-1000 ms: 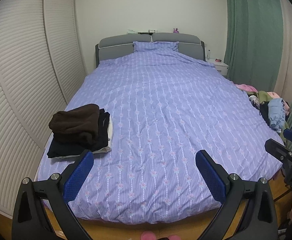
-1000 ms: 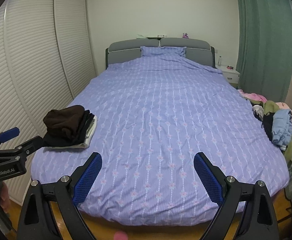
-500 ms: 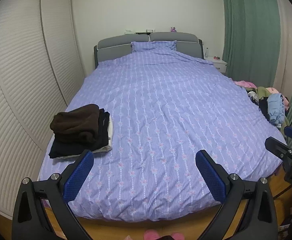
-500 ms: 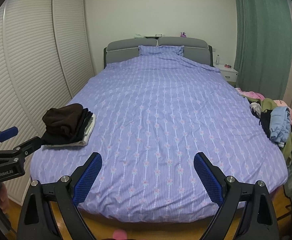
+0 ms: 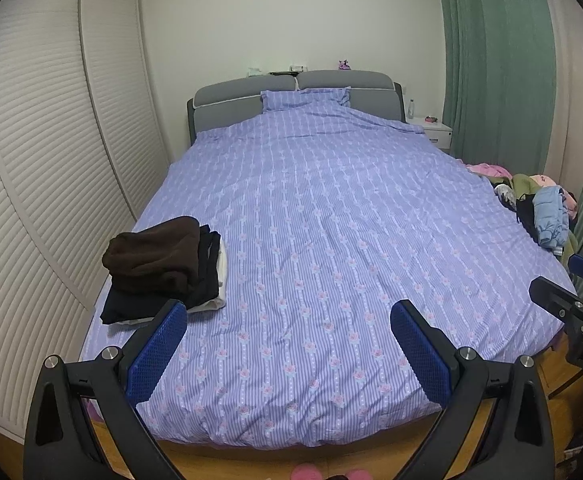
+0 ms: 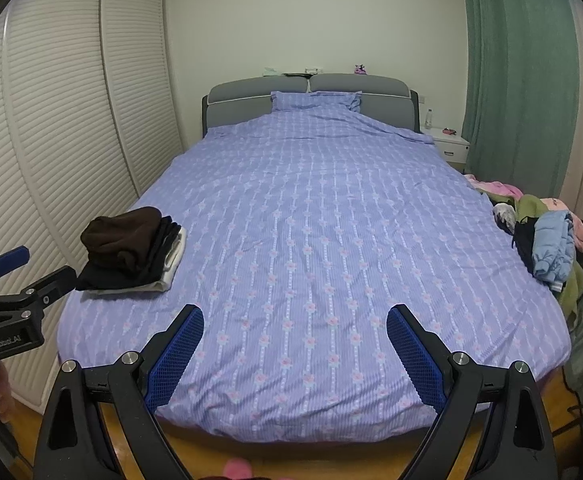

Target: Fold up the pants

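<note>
Both tools hover at the foot of the bed [image 5: 311, 240], and the step in hand looks like the gap between garments: nothing is held, and the next pair of pants has yet to be fetched. The left gripper [image 5: 287, 328] has its jaws spread wide with only bedspread between them, and the right gripper [image 6: 295, 332] is likewise wide apart and empty. Ahead of the left gripper's left jaw, partly behind its tip, lies the folded stack [image 5: 163, 264], a brown piece on top of black ones with something white at the bottom. Far off beyond the right gripper's right jaw, at the bed's edge, sits the unfolded heap [image 6: 547, 240], where a pale blue garment lies over black and olive cloth; which piece there is pants I cannot tell. The next move probably calls for carrying the right tool out to that heap, pinching one garment and dragging it to the bare middle ahead of both jaws. The striped floral bedspread lies fairly smooth; louvred wardrobe doors [image 5: 51, 160] stand beyond the left jaws, green curtains [image 6: 523, 80] beyond the right, a grey headboard [image 6: 311, 96] straight ahead
</note>
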`<state>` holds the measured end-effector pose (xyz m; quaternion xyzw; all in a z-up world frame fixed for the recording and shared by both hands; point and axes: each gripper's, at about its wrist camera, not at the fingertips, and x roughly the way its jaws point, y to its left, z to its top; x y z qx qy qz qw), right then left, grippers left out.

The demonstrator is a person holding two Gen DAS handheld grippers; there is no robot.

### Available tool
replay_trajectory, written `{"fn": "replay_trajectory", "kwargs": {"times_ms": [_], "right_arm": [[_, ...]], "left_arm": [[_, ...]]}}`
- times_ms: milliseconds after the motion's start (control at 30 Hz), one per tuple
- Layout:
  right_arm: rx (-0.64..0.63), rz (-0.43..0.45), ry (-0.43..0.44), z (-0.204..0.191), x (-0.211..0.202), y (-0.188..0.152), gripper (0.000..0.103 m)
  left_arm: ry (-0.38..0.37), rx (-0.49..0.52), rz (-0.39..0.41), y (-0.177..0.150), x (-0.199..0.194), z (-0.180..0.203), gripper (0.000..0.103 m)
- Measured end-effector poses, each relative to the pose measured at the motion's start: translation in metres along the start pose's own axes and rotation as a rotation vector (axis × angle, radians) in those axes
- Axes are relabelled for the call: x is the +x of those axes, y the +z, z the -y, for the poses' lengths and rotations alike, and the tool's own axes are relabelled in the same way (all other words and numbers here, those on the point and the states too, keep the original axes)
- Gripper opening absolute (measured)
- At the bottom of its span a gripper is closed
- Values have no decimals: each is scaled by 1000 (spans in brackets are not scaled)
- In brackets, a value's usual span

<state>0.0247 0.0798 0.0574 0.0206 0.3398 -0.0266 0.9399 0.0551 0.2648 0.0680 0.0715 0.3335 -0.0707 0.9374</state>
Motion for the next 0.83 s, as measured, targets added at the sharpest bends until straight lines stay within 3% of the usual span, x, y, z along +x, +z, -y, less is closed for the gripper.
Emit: {"fn": "replay_trajectory", "kwargs": {"times_ms": [833], "right_arm": [[0,1,-9,4,-4,-2,94]], "left_arm": [[8,-1,4,1,0,8,103]]}}
